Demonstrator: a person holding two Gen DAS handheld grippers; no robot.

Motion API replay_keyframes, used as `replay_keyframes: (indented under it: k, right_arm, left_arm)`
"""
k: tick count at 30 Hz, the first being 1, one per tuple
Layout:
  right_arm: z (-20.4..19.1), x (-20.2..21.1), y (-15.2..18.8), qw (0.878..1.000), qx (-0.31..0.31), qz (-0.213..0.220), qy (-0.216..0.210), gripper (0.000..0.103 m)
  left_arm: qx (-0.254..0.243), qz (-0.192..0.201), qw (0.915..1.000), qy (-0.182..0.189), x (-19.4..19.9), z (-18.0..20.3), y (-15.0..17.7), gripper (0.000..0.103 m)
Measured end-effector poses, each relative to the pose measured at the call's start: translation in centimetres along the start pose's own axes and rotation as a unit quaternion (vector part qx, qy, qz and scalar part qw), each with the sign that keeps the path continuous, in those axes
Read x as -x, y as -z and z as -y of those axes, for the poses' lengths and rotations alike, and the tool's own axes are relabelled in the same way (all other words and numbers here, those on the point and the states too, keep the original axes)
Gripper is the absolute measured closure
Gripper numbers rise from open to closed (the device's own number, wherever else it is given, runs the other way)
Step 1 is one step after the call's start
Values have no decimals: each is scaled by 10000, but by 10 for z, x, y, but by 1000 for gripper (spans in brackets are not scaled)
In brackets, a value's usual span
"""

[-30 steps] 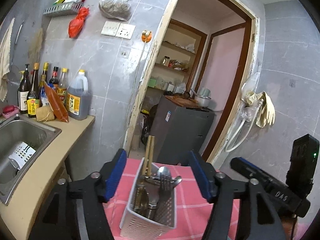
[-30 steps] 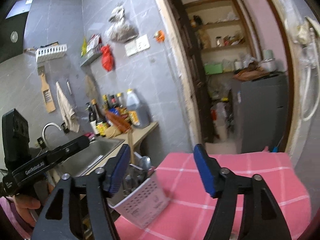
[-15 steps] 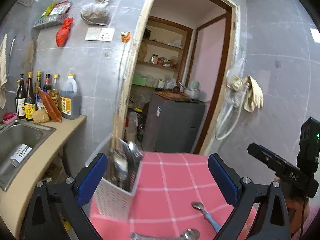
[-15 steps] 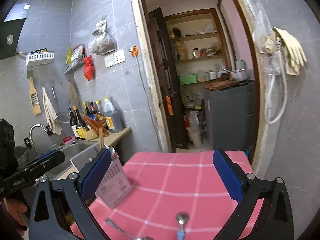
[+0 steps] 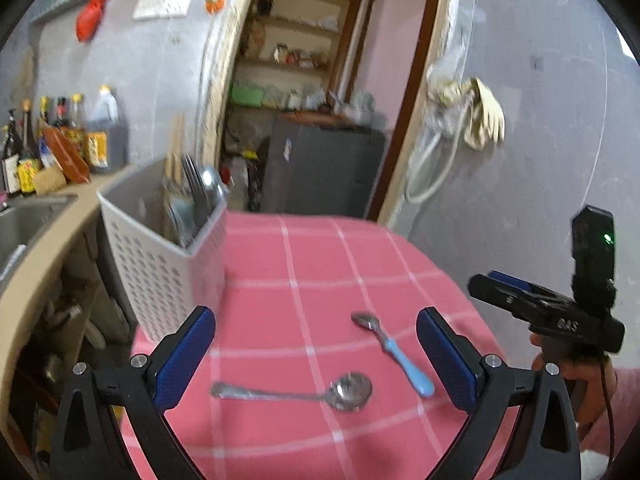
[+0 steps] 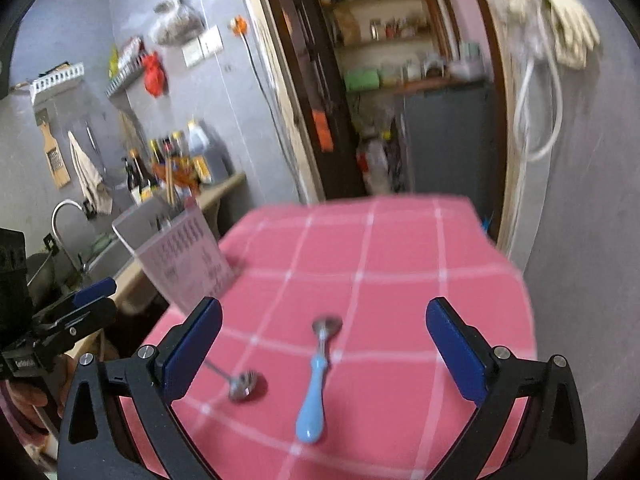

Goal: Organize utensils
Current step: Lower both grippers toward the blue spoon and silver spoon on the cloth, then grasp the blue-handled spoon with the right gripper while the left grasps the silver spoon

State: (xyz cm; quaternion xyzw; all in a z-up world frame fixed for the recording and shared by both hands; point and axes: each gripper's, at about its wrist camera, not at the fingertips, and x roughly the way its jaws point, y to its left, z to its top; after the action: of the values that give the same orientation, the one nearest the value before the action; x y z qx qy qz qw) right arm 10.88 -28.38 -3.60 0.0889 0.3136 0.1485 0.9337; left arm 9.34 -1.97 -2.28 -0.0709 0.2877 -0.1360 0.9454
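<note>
A white perforated utensil holder (image 5: 168, 256) stands at the left edge of the pink checked tablecloth (image 5: 320, 264), with forks, spoons and chopsticks in it; it also shows in the right wrist view (image 6: 184, 256). A steel spoon (image 5: 304, 392) and a blue-handled spoon (image 5: 394, 350) lie on the cloth. My left gripper (image 5: 316, 344) is open and empty above the steel spoon. My right gripper (image 6: 324, 344) is open and empty, with the blue-handled spoon (image 6: 318, 380) between its fingers' lines and the steel spoon (image 6: 240, 384) at its left.
A counter with a sink (image 5: 24, 220) and sauce bottles (image 5: 60, 140) runs along the left wall. A doorway with a grey cabinet (image 5: 324, 168) is behind the table. Gloves and a hose (image 5: 468, 120) hang on the right wall.
Both grippers have pulled back and tilted down from the holder. The two spoons on the cloth have come into full view. The holder now stands to the left.
</note>
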Motion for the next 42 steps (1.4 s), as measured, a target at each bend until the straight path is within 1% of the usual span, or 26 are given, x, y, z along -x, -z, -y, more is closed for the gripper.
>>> replay_keyframes:
  k: [3,4,5,6,7,8,9,11,13,15,17,18,20,21,23,26,28,30,34,36,37,39,40,41,42]
  right_arm:
    - [11,-20,13,9992,-141,-344,-164,9]
    - [13,-26,15,9986,-165,-453,-203,15]
    - [17,-36,18,9974,-203,-633,-282,25]
    - [18,-43,21,9964,-219,-750,-326,29]
    - [21,-50,24,9953,-231,-865,-368,35]
    - [22,-56,27,9943,-227,-962,-411,40]
    - [23,-62,28,9930,-221,-1059,-463,43]
    - [24,-75,31,9900,-188,-1268,-586,51]
    - [24,-84,33,9873,-124,-1432,-679,56]
    - [23,-93,35,9839,-69,-1609,-773,63]
    - [21,-102,38,9802,-60,-1776,-877,69]
    - [20,-105,38,9789,-49,-1829,-907,70]
    - [18,-110,38,9769,1,-1910,-963,73]
    - [17,-113,38,9754,28,-1961,-1004,73]
    - [16,-118,39,9727,45,-2050,-1088,74]
    - [14,-126,39,9685,85,-2178,-1208,75]
    - [12,-131,39,9659,113,-2245,-1284,75]
    - [10,-136,39,9640,133,-2293,-1338,75]
    - [8,-144,37,9614,105,-2335,-1448,76]
    - [9,-149,35,9604,59,-2355,-1490,78]
    - [9,-152,35,9597,15,-2371,-1509,81]
    - [12,-155,34,9591,-87,-2384,-1522,84]
    - [13,-157,33,9586,-144,-2399,-1525,87]
    - [14,-158,33,9580,-209,-2421,-1521,91]
    - [15,-160,34,9574,-270,-2439,-1520,92]
  left_arm:
    - [-19,-281,9995,162,-14,3,10,2]
    - [-22,-390,9990,223,-20,4,13,2]
    - [-23,-467,9986,264,-24,6,16,2]
    - [-22,-558,9979,316,-29,7,20,2]
    - [-31,-637,9973,363,-34,9,23,4]
    - [-51,-698,9968,394,-38,11,26,8]
    - [-92,-783,9960,424,-42,14,29,11]
    - [-208,-951,9941,473,-52,21,35,21]
    - [-292,-1046,9928,498,-57,27,39,25]
    - [-381,-1166,9913,482,-64,32,43,31]
    - [-438,-1298,9894,482,-70,36,46,40]
    - [-471,-1384,9881,470,-74,39,48,42]
    - [-542,-1519,9860,424,-79,43,54,50]
    - [-583,-1567,9852,375,-81,45,56,52]
    - [-646,-1671,9835,245,-85,47,60,59]
    - [-659,-1792,9816,40,-90,48,64,66]
    - [-667,-1803,9813,-56,-91,47,63,68]
    - [-692,-1776,9816,-86,-92,47,63,68]
    - [-853,-1749,9807,-164,-95,51,60,69]
    - [-907,-1773,9798,-165,-98,52,59,73]
    - [-951,-1789,9791,-186,-99,53,59,77]
    - [-1042,-1817,9776,-209,-101,57,59,85]
    - [-1084,-1826,9770,-206,-102,58,59,92]
    - [-1139,-1822,9764,-230,-102,60,58,94]
    - [-1165,-1812,9762,-253,-101,61,58,95]
